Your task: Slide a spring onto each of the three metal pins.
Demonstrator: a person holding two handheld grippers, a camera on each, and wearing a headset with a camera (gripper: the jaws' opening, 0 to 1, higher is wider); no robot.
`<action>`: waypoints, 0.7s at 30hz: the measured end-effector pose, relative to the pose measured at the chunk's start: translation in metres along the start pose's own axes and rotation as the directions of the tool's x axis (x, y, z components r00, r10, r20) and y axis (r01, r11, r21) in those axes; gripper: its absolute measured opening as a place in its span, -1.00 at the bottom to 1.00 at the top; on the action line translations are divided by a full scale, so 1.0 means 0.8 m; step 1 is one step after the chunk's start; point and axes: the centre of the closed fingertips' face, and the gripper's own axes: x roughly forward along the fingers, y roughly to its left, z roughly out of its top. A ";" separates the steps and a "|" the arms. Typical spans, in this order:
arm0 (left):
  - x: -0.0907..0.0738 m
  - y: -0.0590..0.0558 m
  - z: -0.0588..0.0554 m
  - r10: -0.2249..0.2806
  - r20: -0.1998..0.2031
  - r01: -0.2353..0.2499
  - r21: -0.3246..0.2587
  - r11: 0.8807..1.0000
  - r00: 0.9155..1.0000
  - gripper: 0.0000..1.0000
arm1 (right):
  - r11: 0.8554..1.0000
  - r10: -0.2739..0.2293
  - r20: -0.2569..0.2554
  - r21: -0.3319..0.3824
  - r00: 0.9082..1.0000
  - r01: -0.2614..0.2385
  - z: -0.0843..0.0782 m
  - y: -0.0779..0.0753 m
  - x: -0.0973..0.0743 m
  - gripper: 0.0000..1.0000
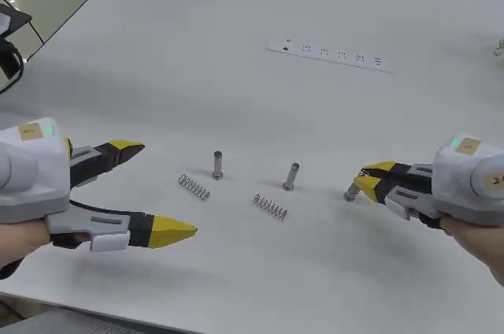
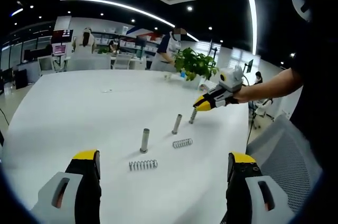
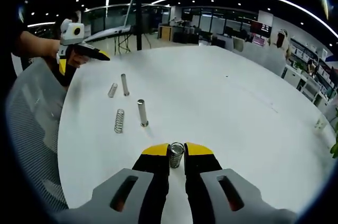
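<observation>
Altogether three pins [image 1: 217, 165], three springs [image 1: 194, 187].

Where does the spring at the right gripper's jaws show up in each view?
Head view: spring at far right, at the right gripper tips.
Left gripper view: spring right of centre, below the right gripper tips.
Right gripper view: spring bottom centre, between the jaws.
Shared landmark: the nearest bare pin.

The right gripper [image 1: 368, 178] masks the top of the third pin [image 1: 351, 191]; the spring [image 3: 176, 154] between its jaw tips drops out of sight behind them. Both it and the left gripper [image 1: 163, 187] run off the head view's edges. Markings on the power strip [image 1: 329, 53] are too small to read.
</observation>
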 end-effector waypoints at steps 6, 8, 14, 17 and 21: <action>-0.001 -0.001 0.002 0.000 0.002 0.000 0.001 1.000 1.000 0.95 | 1.000 0.002 -0.017 0.017 1.000 -0.002 -0.009 0.003 0.002 -0.84; -0.001 -0.001 0.002 0.001 0.003 -0.001 0.000 1.000 1.000 0.95 | 1.000 0.001 -0.020 0.023 1.000 0.000 -0.010 0.003 0.002 -0.84; 0.000 -0.002 0.003 -0.001 0.005 0.001 0.001 1.000 1.000 0.94 | 0.999 0.009 -0.022 0.035 1.000 -0.008 -0.013 0.003 0.003 -0.83; 0.000 -0.003 0.003 -0.006 -0.001 0.006 0.004 1.000 1.000 0.94 | 0.999 0.011 -0.028 0.044 1.000 -0.009 -0.013 0.003 0.002 -0.83; 0.000 -0.002 0.006 -0.003 0.005 0.003 0.004 1.000 1.000 0.93 | 0.998 0.024 -0.029 0.059 0.999 -0.022 -0.013 0.007 0.001 -0.82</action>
